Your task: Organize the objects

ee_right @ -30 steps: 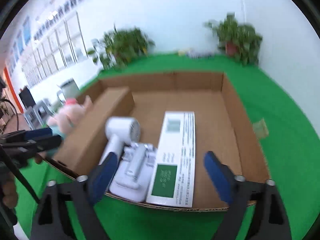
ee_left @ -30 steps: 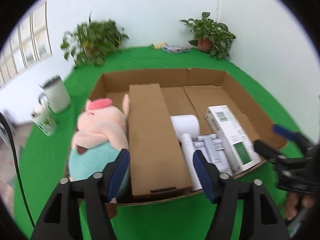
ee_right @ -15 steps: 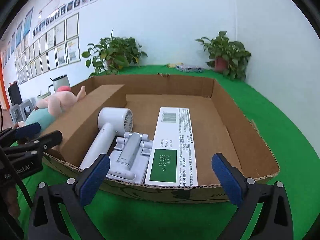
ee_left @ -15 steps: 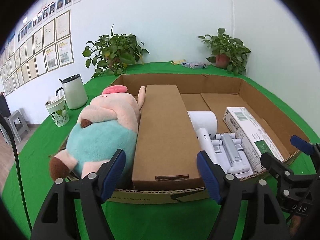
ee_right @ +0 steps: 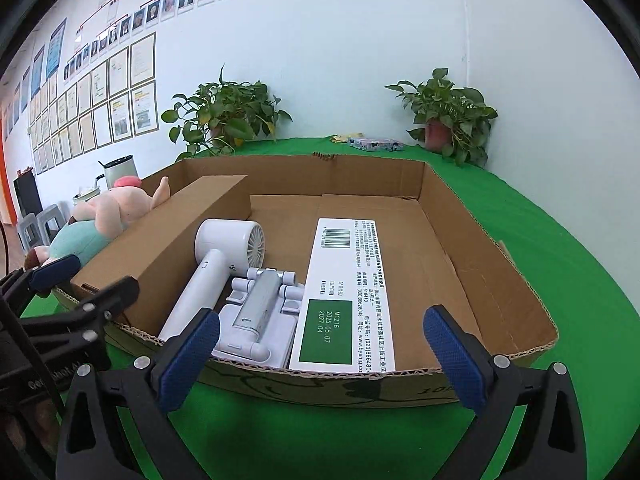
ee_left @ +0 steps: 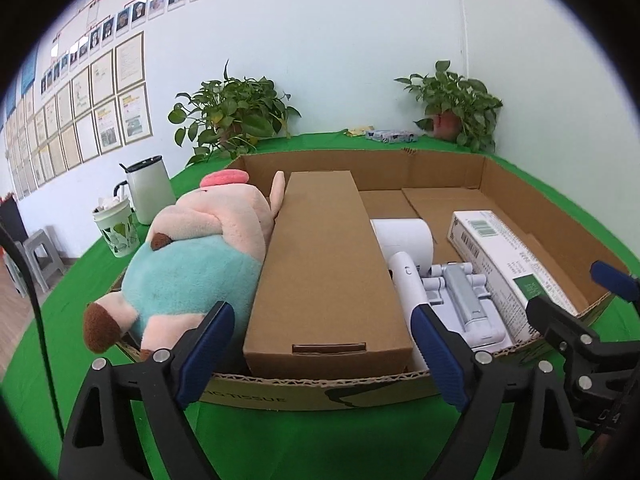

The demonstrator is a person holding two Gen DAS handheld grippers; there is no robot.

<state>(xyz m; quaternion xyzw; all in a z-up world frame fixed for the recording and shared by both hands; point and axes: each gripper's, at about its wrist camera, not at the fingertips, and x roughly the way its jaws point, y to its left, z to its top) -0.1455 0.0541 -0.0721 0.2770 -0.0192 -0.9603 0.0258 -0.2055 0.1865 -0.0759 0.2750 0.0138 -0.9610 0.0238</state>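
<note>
An open cardboard tray (ee_left: 440,168) (ee_right: 492,248) on the green table holds a plush pig (ee_left: 192,264) (ee_right: 100,220) at its left, a long brown carton (ee_left: 324,264) (ee_right: 168,240), a white hair dryer (ee_left: 404,252) (ee_right: 216,264), a white and grey stand (ee_left: 464,300) (ee_right: 260,316) and a white box with a green label (ee_left: 504,260) (ee_right: 348,292). My left gripper (ee_left: 324,356) is open and empty before the tray's near edge, facing the carton. My right gripper (ee_right: 320,360) is open and empty before the tray's near edge, facing the white box.
A white kettle (ee_left: 148,188) and a patterned cup (ee_left: 116,228) stand left of the tray. Two potted plants (ee_left: 228,116) (ee_left: 452,104) and small packets (ee_left: 388,135) sit at the table's back by the wall. Grey stools (ee_left: 40,256) stand beyond the left table edge.
Both grippers have pulled back and dropped lower, so the views now level out toward the tray's near edge. Objects in the tray have not moved.
</note>
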